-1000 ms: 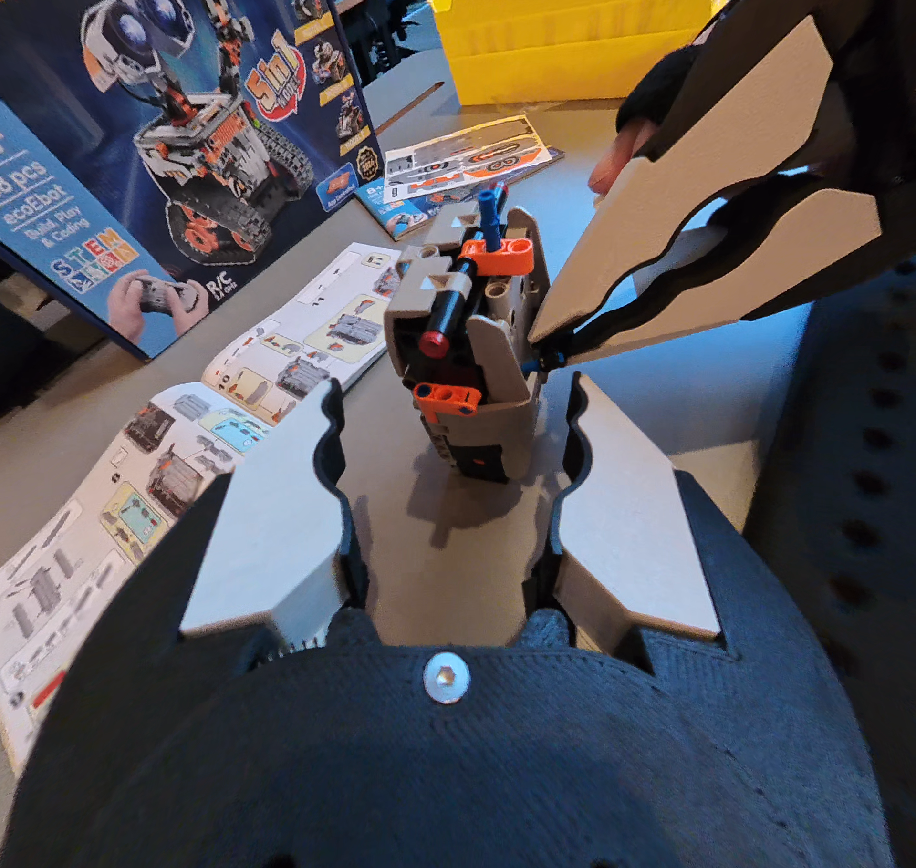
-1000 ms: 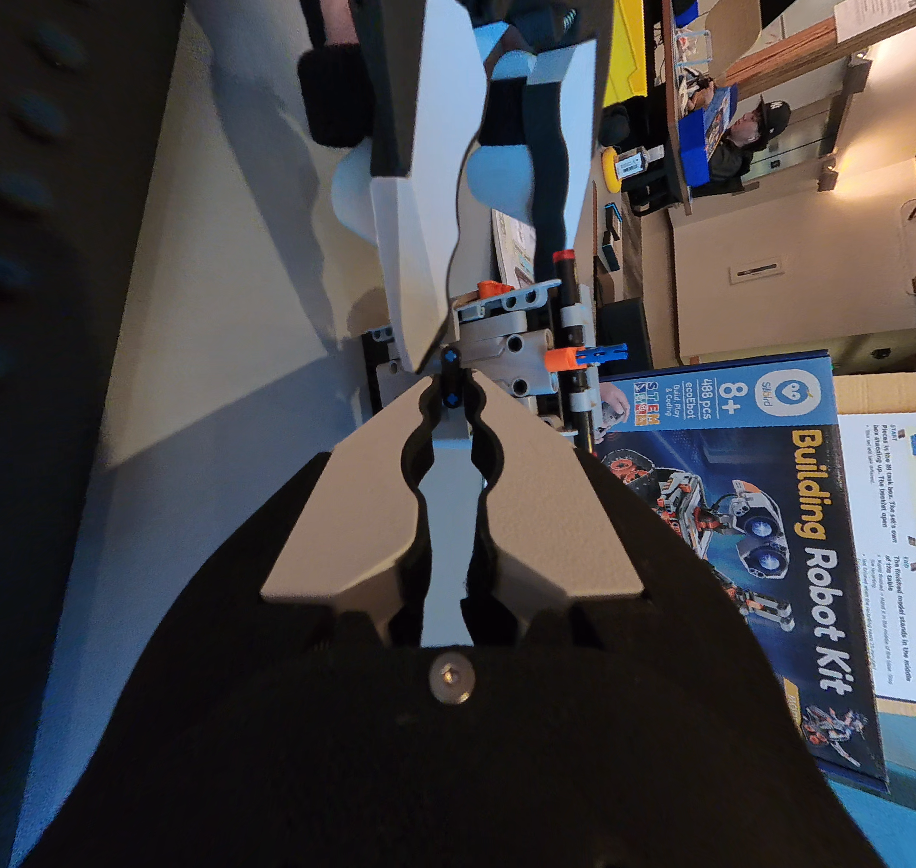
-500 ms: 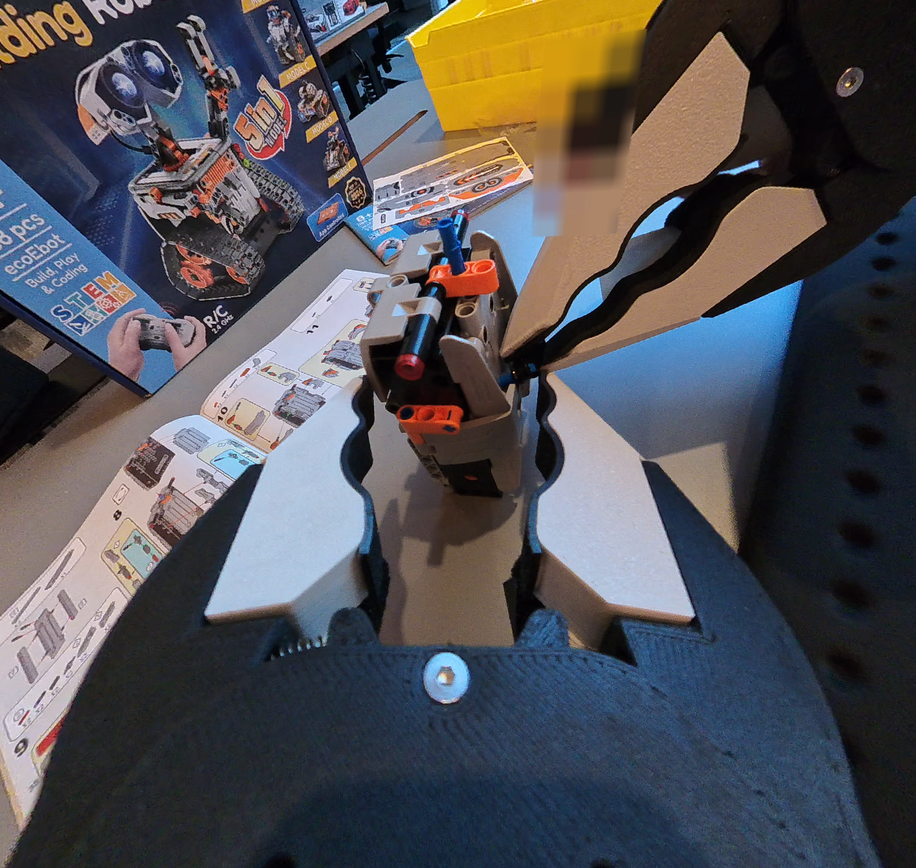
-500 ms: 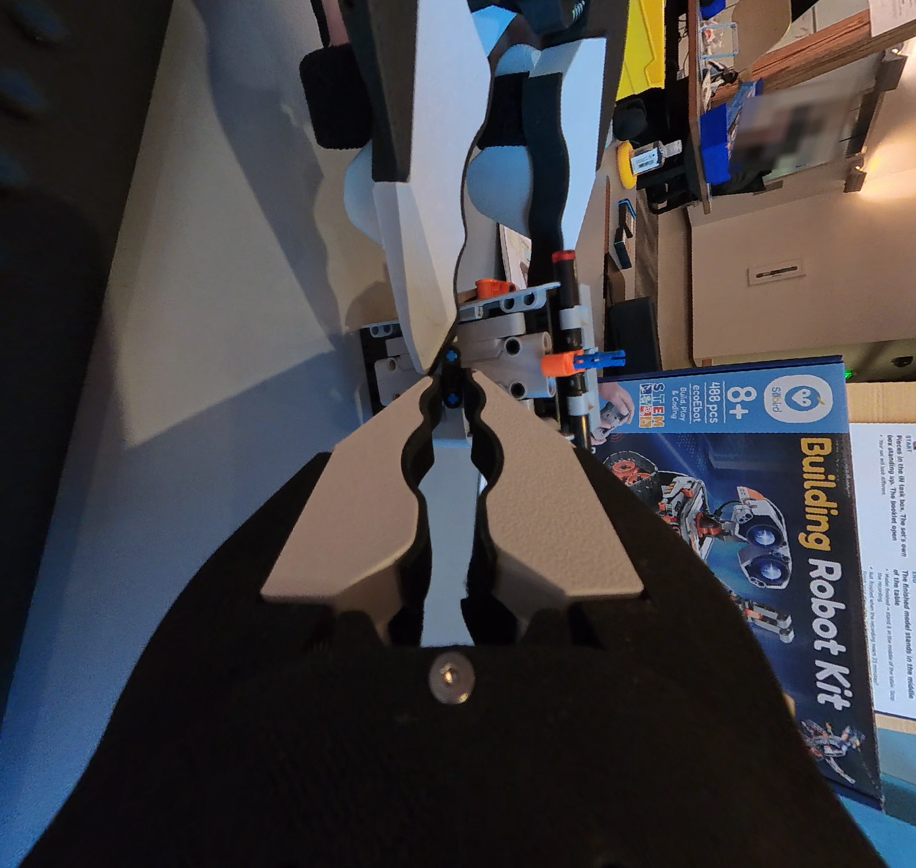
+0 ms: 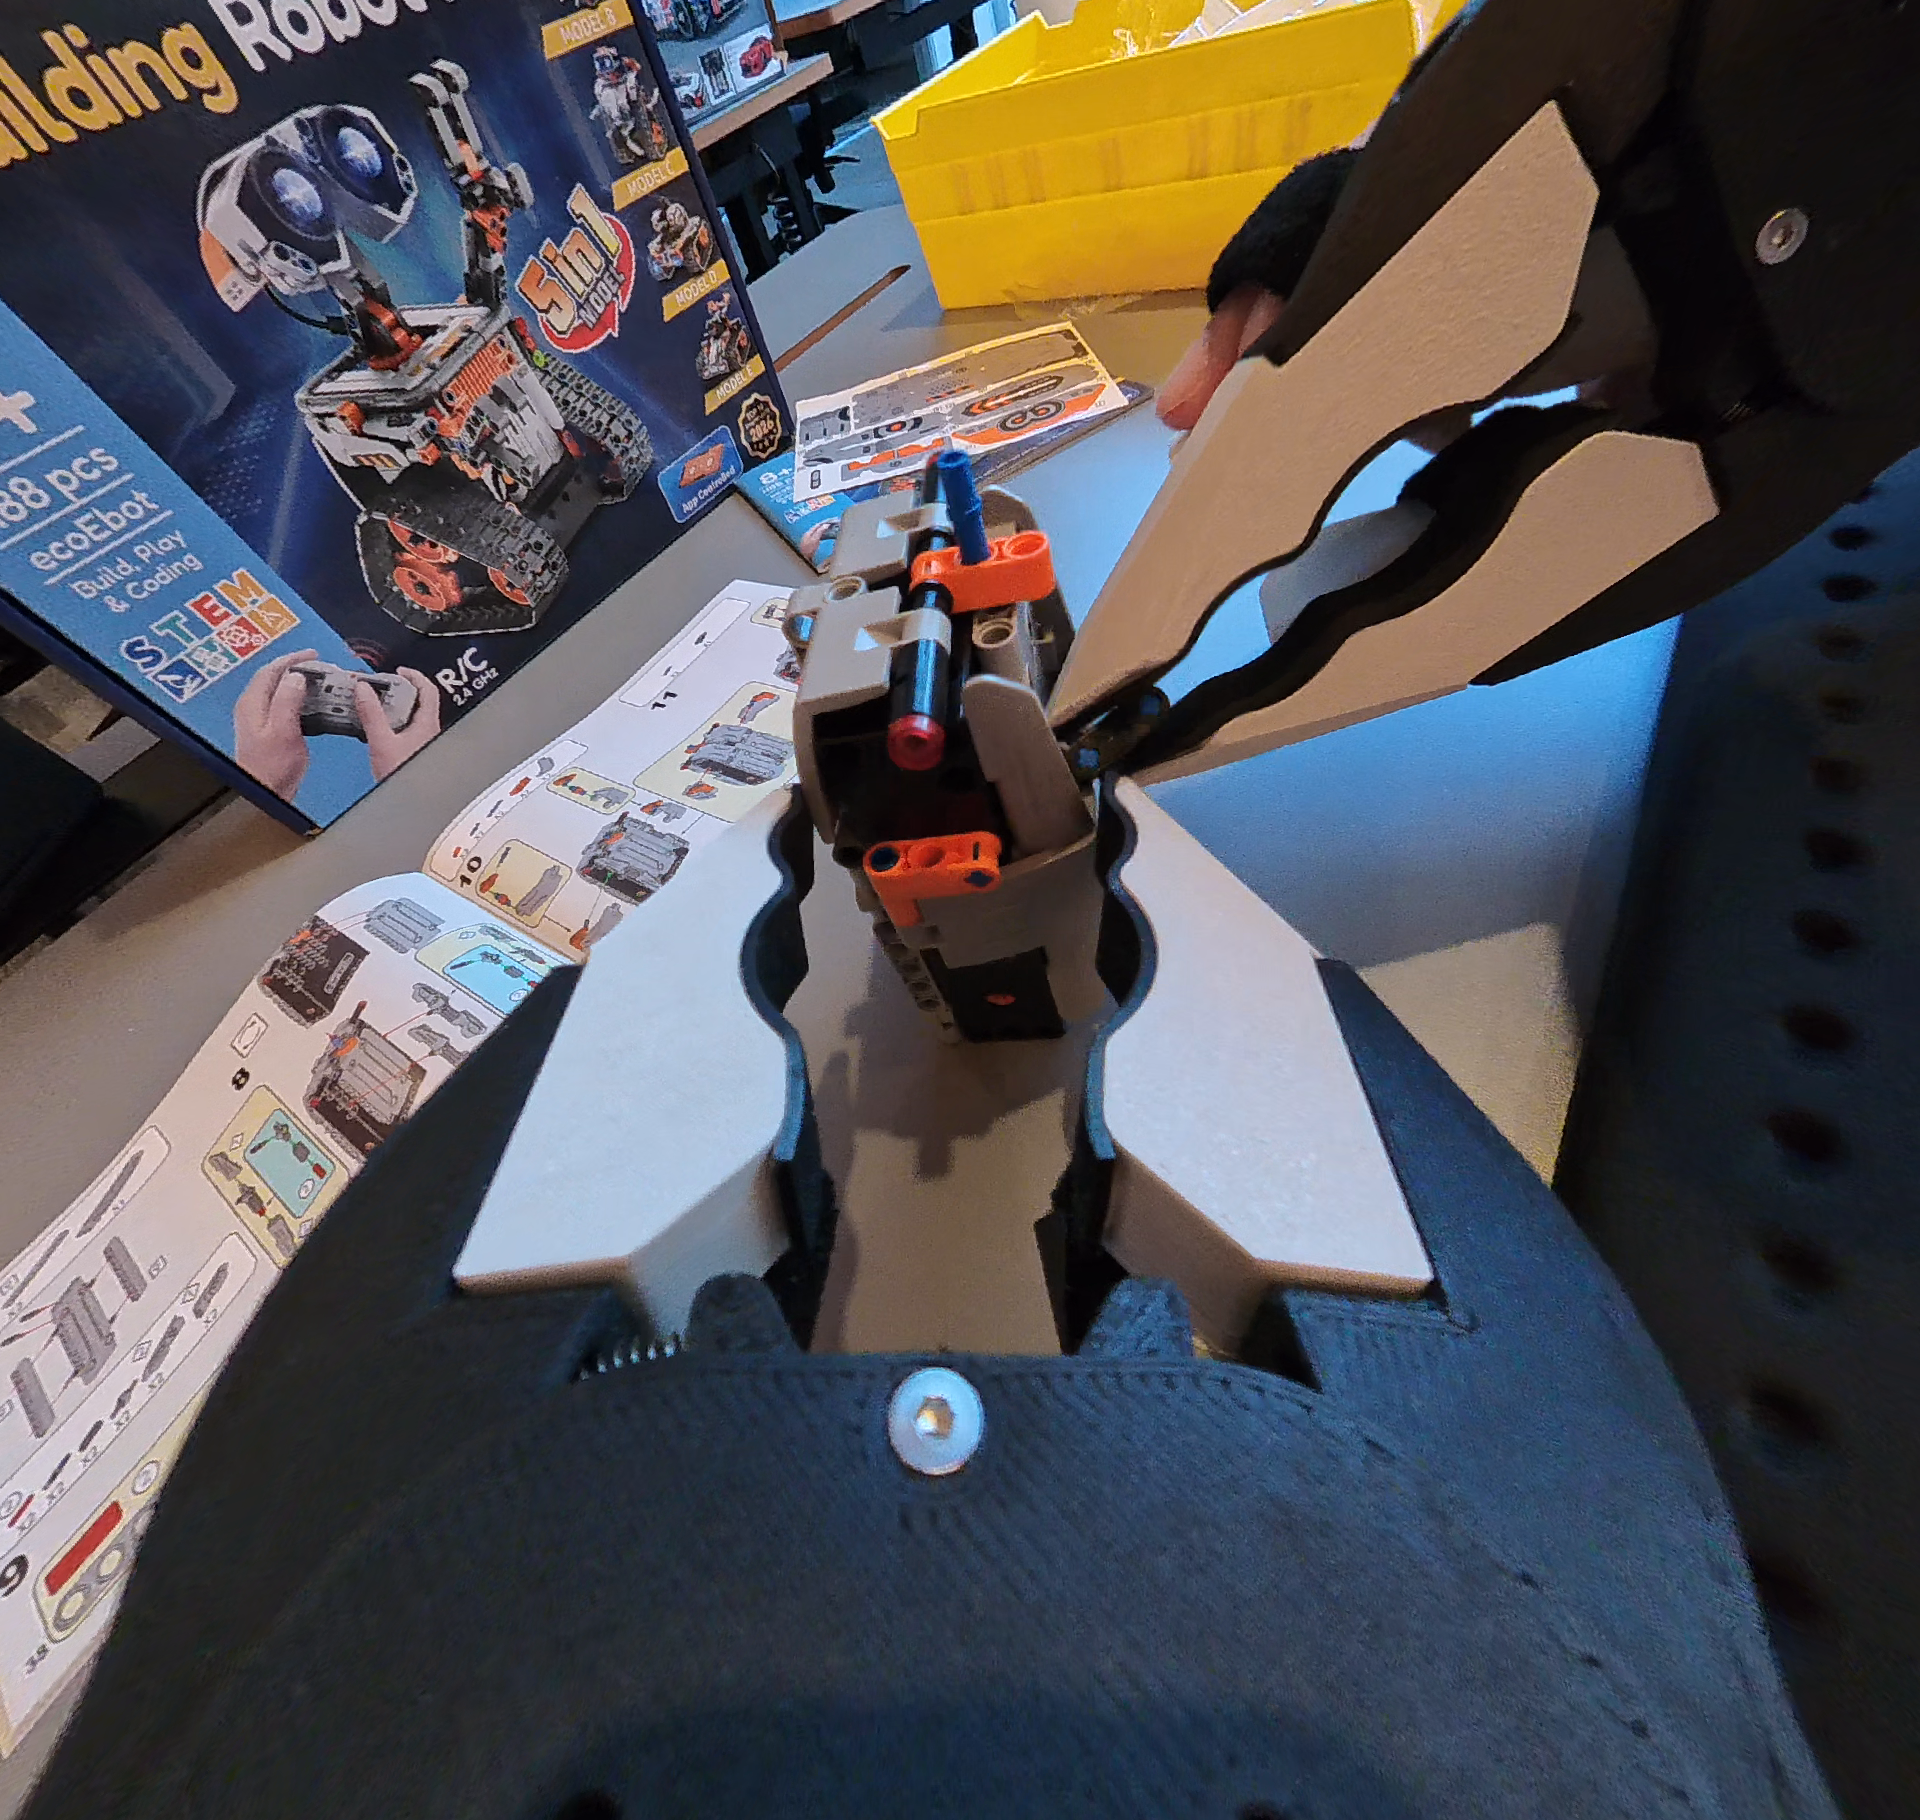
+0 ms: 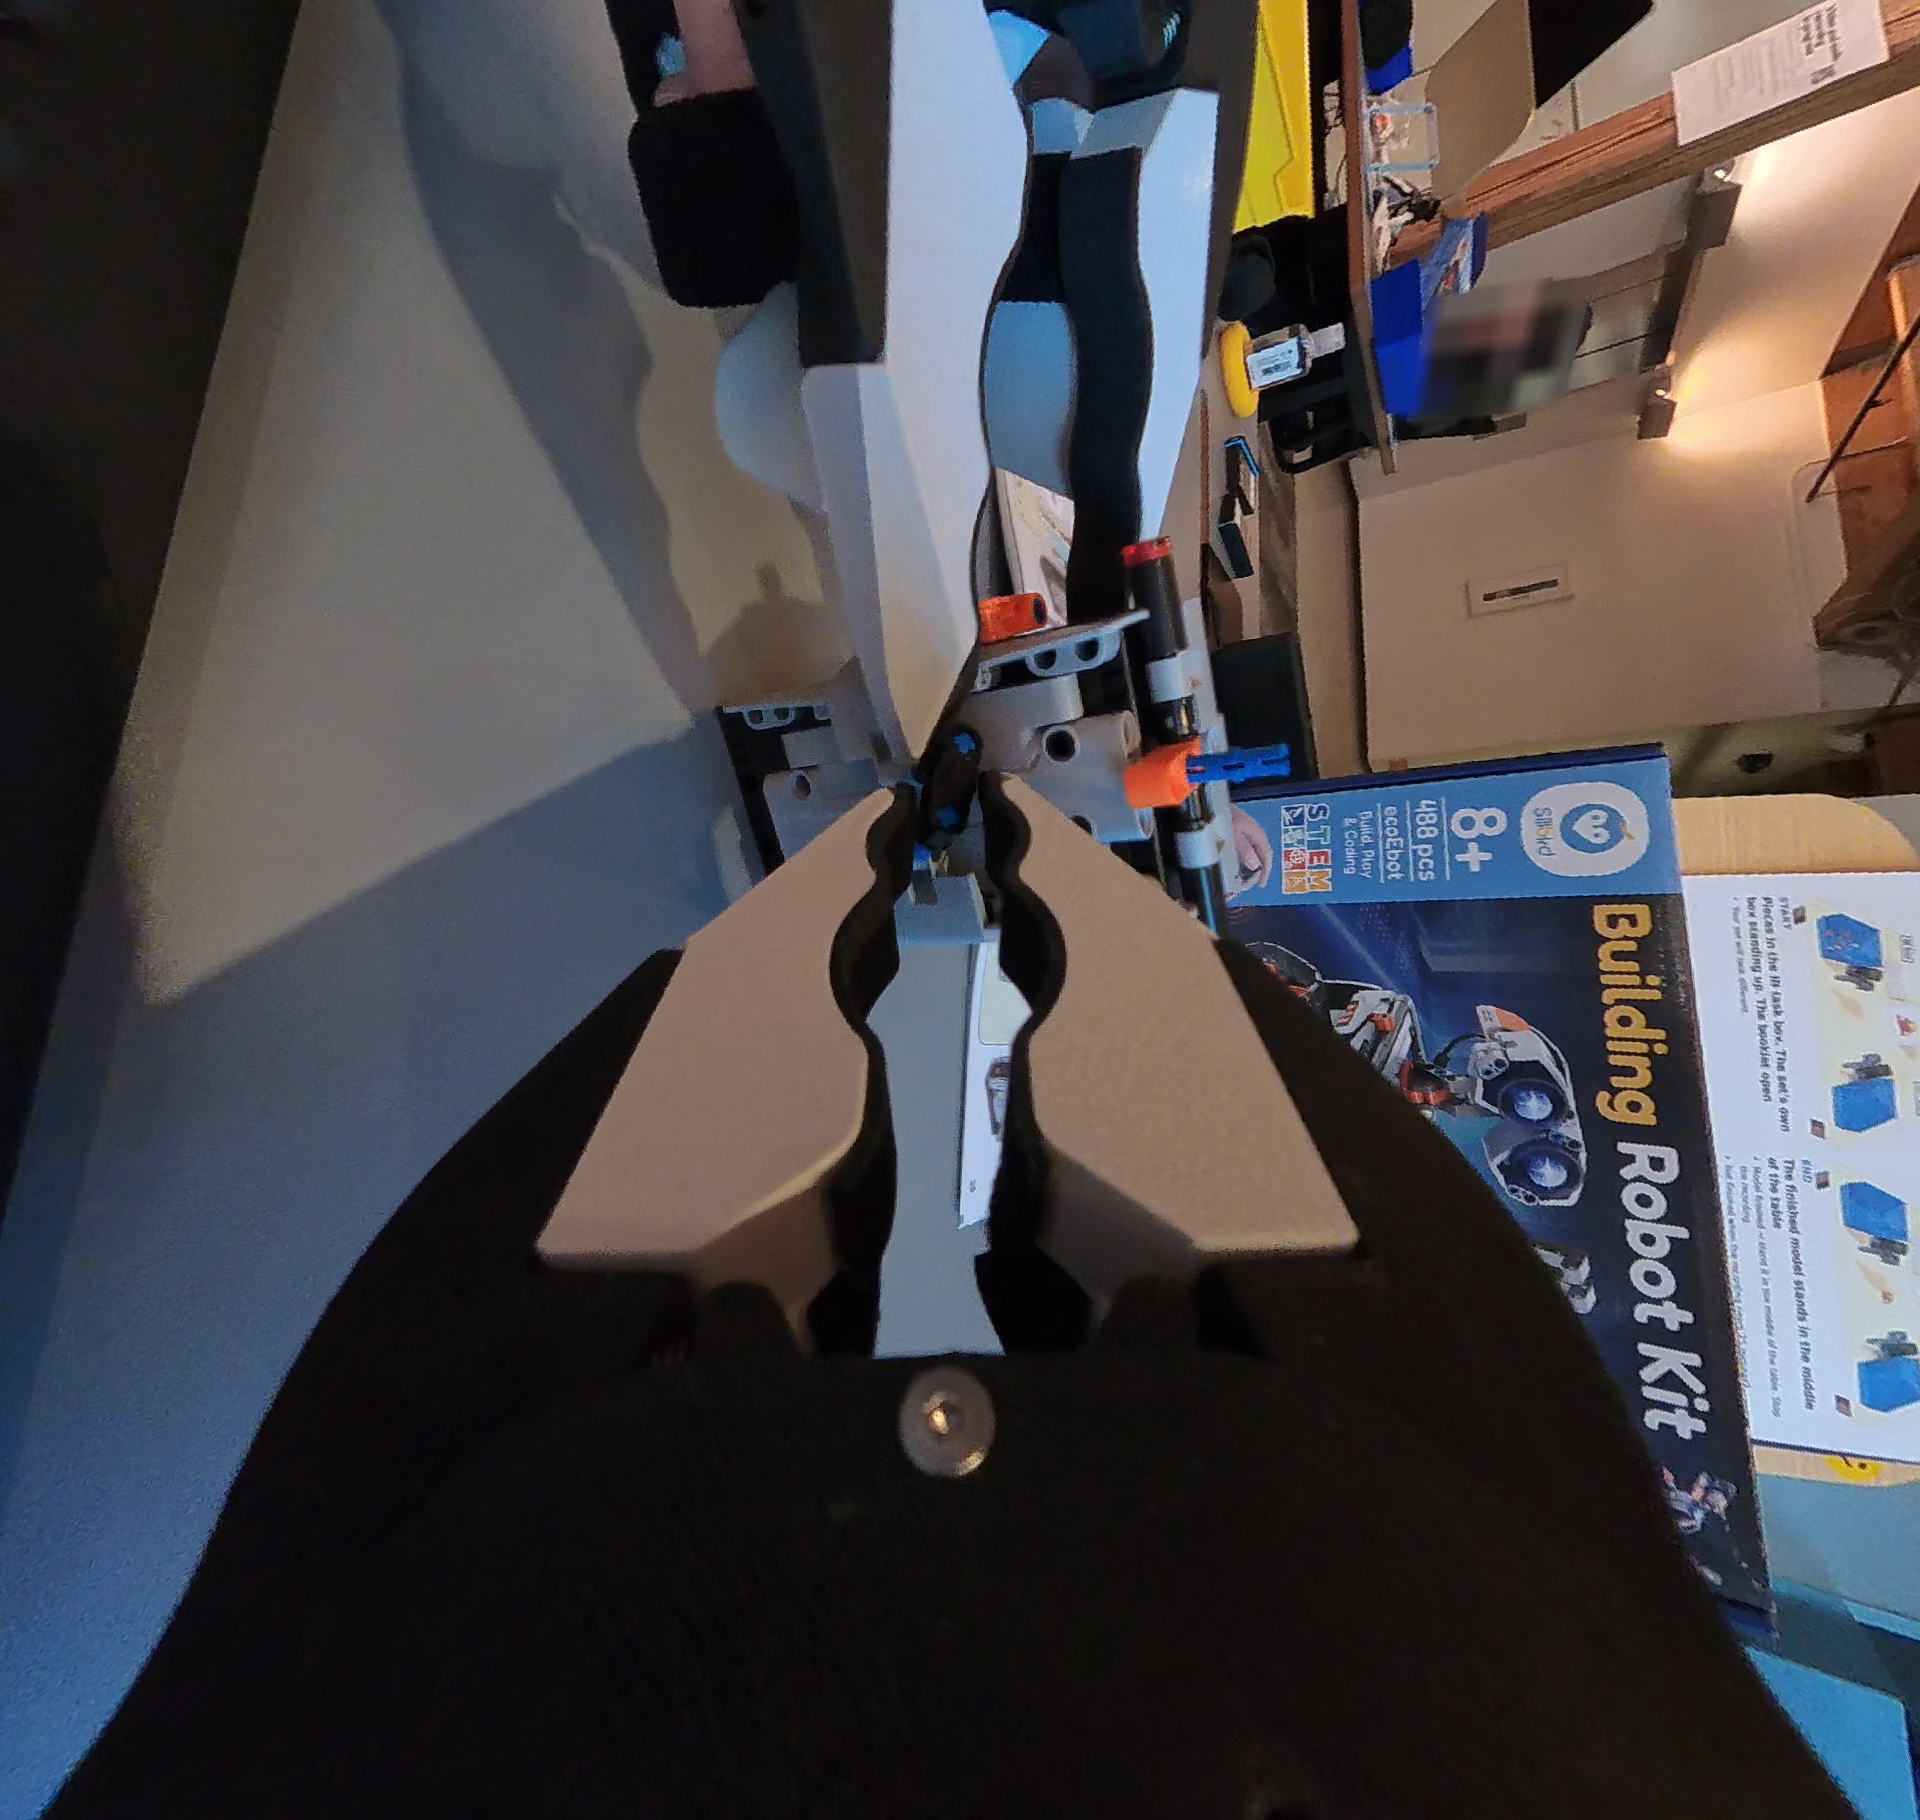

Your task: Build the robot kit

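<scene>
A grey, black and orange brick assembly (image 5: 935, 783) with a black axle stands on the grey table (image 5: 1351, 856). My left gripper (image 5: 951, 814) is shut on its lower sides, one finger on each flank. My right gripper (image 6: 943, 796) is shut on a small black piece with blue pins (image 6: 951, 768) and holds it against the assembly's side (image 6: 1049, 721). In the left wrist view the right gripper (image 5: 1110, 740) comes in from the upper right, its tips at the assembly's right edge. In the right wrist view the left gripper (image 6: 1039, 617) reaches down from the top.
A dark blue robot kit box (image 5: 312, 316) stands at the back left, with an open instruction booklet (image 5: 416, 991) in front of it. A sticker sheet (image 5: 966, 409) and a yellow bin (image 5: 1143, 160) lie farther back. A dark perforated panel (image 5: 1818, 939) borders the right. Left and right tips are no more than a few centimetres apart.
My left gripper moved forward and narrowed from wide open until its fingers closed on the assembly. My right gripper stayed shut on the small piece at the assembly's side.
</scene>
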Demonstrator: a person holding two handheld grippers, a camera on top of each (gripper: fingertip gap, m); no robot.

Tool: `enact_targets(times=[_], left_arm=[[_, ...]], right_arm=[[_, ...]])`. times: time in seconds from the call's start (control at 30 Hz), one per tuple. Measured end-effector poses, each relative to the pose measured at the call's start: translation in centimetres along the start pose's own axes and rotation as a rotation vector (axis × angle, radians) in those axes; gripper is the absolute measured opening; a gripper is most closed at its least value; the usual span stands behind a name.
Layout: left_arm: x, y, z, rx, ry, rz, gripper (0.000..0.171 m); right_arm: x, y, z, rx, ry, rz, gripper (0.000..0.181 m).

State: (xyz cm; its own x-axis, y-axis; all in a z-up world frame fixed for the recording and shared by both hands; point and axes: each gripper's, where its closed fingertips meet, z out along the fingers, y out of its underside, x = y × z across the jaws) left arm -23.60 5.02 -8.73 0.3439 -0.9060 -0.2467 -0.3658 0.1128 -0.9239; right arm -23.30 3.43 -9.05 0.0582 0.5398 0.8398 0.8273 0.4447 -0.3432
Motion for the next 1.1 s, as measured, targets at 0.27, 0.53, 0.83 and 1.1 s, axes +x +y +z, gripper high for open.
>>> enact_targets(times=[0.27, 0.53, 0.83, 1.1], left_arm=[[0.01, -0.01, 0.03, 0.002, 0.004, -0.005, 0.053], [0.30, -0.05, -0.03, 0.010, 0.028, 0.004, 0.058], [0.06, -0.58, 0.51, 0.029, 0.053, -0.045, 0.064], [0.38, -0.79, 0.56, 0.039, 0.062, -0.040, 0.051]], right_arm=[[0.39, 0.41, -0.29, 0.019, 0.032, 0.036, 0.010], [0.09, 0.68, -0.11, 0.019, -0.058, 0.106, 0.009], [-0.11, 0.85, -0.03, 0.019, -0.076, 0.131, 0.008], [0.12, 0.88, -0.13, 0.017, -0.070, 0.141, 0.009]])
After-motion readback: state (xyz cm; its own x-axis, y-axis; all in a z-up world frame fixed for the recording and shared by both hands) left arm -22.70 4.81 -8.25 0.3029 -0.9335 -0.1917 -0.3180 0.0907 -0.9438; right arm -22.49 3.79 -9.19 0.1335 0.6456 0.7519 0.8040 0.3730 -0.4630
